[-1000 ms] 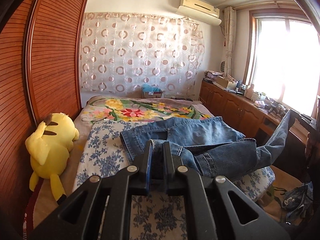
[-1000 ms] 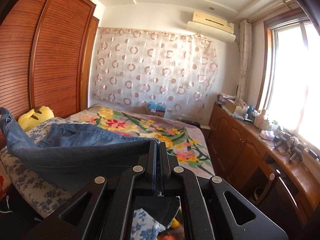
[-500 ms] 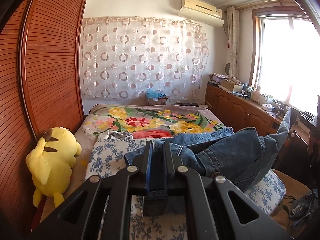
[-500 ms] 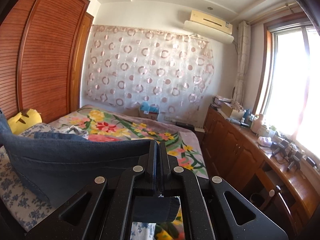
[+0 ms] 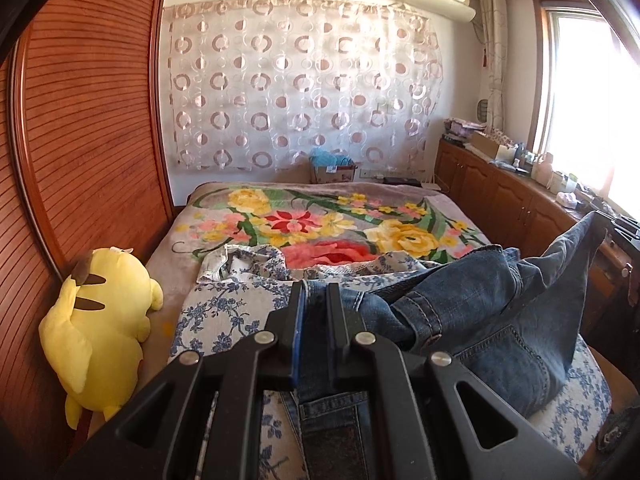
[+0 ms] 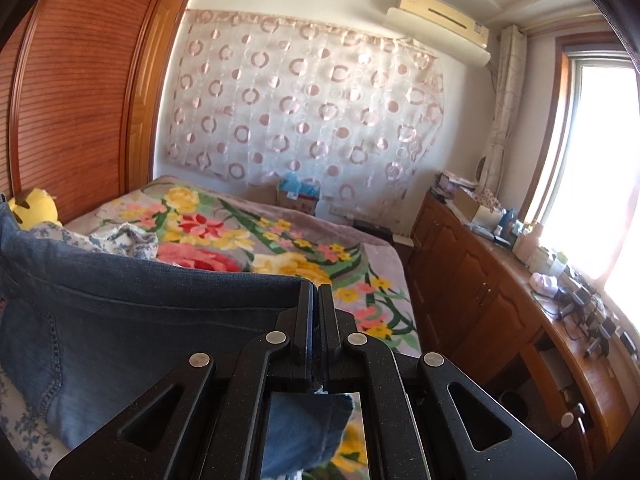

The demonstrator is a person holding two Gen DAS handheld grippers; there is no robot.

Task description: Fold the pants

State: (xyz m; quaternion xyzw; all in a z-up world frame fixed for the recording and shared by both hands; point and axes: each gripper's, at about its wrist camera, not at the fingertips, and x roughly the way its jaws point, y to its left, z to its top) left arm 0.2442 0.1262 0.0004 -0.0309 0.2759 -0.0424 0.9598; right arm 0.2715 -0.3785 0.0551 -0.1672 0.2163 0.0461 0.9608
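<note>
Here the black left gripper (image 5: 316,296) pinches one edge of the blue denim pants (image 5: 492,320); the black right gripper (image 6: 316,300) clamps another (fabric slung between them); the bulk sags ahead onto the blue-flowered white sheet (image 5: 224,316), right of the left gripper.

The pants (image 5: 492,316) are matt blue denim with stitched seams, pinched in grippers of matt black plastic with shiny metal rivets – left gripper (image 5: 315,300), right gripper (image 6: 316,300). The wardrobe (image 5: 92,128) is ribbed, glossy wood – the toy (image 5: 100,336) soft yellow plush.
</note>
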